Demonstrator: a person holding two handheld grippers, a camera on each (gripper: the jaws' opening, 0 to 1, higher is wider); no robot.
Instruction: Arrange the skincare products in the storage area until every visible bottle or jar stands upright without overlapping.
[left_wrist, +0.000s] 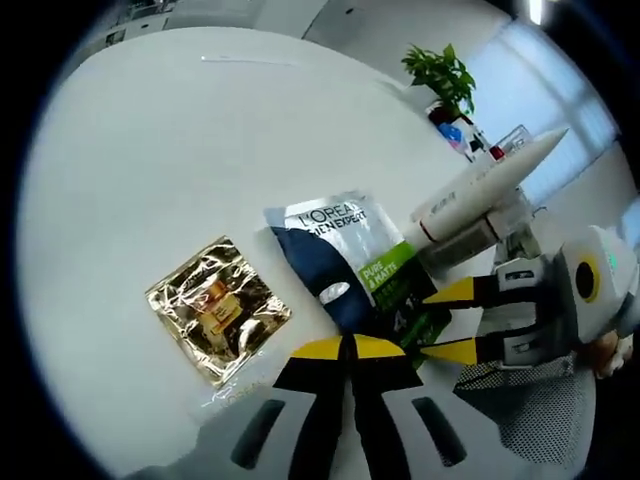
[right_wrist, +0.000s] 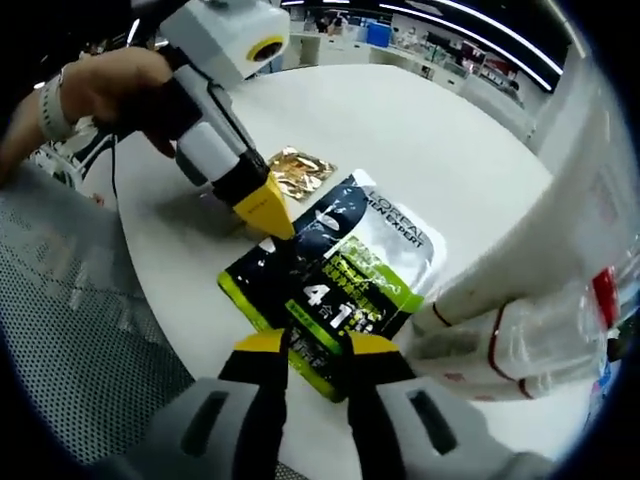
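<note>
A L'Oréal sachet (left_wrist: 352, 262) (right_wrist: 345, 270), dark blue, white and green, lies flat on the round white table (left_wrist: 200, 150) (right_wrist: 440, 150). A gold foil sachet (left_wrist: 218, 308) (right_wrist: 298, 170) lies flat beside it. My left gripper (left_wrist: 345, 347) (right_wrist: 270, 212) is shut, its yellow tips touching the sachet's dark edge. My right gripper (right_wrist: 317, 345) (left_wrist: 447, 322) is open, its jaws on either side of the sachet's green end. A white tube (left_wrist: 480, 190) (right_wrist: 520, 320) with red print lies slanted close beside the right gripper; what it rests on is hidden.
A grey mesh chair (left_wrist: 530, 420) (right_wrist: 80, 330) stands at the table's near edge. A potted plant (left_wrist: 445, 75) and small bottles (left_wrist: 462, 135) stand at the far side. A person's hand (right_wrist: 100, 95) holds the left gripper. Most of the tabletop beyond the sachets is bare.
</note>
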